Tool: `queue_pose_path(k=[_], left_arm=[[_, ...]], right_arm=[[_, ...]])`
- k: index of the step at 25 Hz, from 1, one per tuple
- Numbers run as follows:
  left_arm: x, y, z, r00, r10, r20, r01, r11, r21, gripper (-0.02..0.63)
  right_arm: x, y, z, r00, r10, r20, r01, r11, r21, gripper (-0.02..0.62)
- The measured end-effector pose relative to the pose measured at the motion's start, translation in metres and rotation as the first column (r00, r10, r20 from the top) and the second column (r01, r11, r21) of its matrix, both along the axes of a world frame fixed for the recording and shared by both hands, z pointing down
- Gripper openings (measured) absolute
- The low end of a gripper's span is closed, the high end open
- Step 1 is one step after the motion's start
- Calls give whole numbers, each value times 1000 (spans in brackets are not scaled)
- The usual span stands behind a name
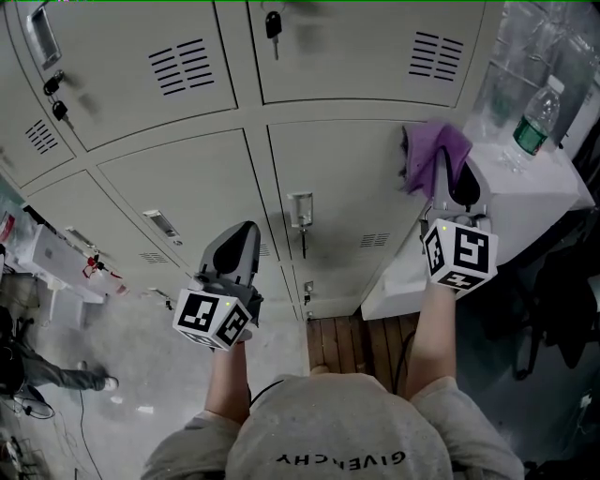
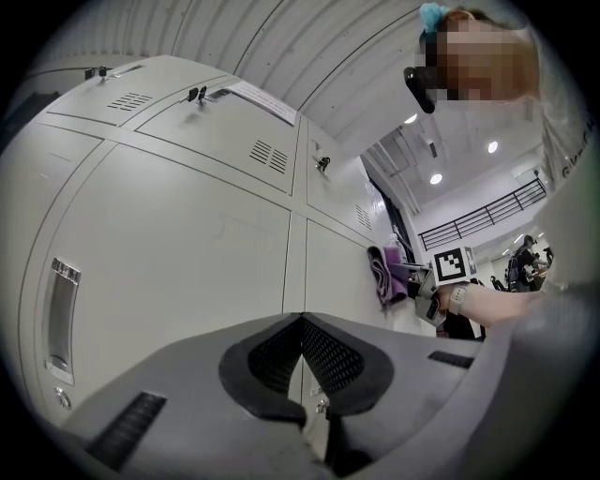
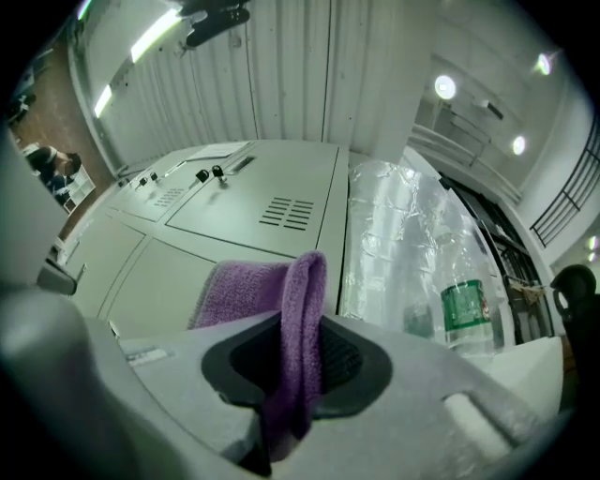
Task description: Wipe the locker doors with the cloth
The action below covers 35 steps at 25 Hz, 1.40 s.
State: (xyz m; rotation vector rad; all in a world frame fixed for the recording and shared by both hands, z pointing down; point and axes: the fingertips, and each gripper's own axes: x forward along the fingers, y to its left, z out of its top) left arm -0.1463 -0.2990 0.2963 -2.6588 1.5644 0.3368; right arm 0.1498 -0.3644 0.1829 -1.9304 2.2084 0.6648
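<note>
Grey metal locker doors fill the wall ahead and also show in the left gripper view. A purple cloth is pinched in my right gripper, held against the right edge of a locker door. In the right gripper view the cloth hangs folded between the jaws of that gripper. My left gripper is lower and to the left, in front of a lower door, shut with nothing in it. From the left gripper view the cloth appears off to the right.
Keys hang in the locks. A white cabinet stands right of the lockers with a water bottle on it, next to a plastic sheet. Wooden floor lies below. A person is at lower left.
</note>
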Motion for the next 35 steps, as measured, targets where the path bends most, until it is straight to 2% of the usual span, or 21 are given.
queue_pose_path(k=[3, 5, 10, 14, 16, 19, 22, 26, 31, 35], left_arm=[[-3, 1, 3, 1000, -1, 1, 1, 1000, -1, -2], [-5, 1, 3, 1000, -3, 0, 3, 1000, -1, -2], [-9, 3, 7, 1000, -11, -2, 11, 1000, -3, -2], [-10, 6, 9, 1000, -20, -9, 20, 1000, -14, -2], [-11, 7, 9, 1000, -26, -8, 26, 999, -20, -2], [-17, 7, 13, 999, -34, -6, 34, 999, -16, -2], [-21, 7, 15, 999, -46, -7, 45, 999, -18, -2], [-21, 5, 14, 999, -45, -5, 45, 999, -17, -2], [-10, 1, 10, 1000, -24, -3, 24, 999, -25, -2], [-1, -4, 12, 1000, -1, 0, 1, 1000, -22, -2]], right_arm=[[-18, 17, 1, 993, -103, 61, 99, 993, 63, 60], [-44, 24, 10, 979, -196, 56, 191, 979, 73, 60], [-124, 39, 43, 917, -399, 8, 399, 916, 34, 60], [-184, 44, 67, 870, -484, -90, 483, 875, -40, 60], [-206, 42, 80, 860, -485, -162, 477, 875, -86, 60], [-224, 36, 98, 851, -454, -265, 429, 891, -147, 61], [-227, 29, 106, 856, -399, -329, 369, 917, -153, 60], [-208, 20, 107, 883, -352, -312, 318, 935, -156, 60], [-182, 14, 108, 901, -332, -281, 303, 942, -142, 63], [-155, 10, 109, 926, -306, -222, 276, 948, -156, 63]])
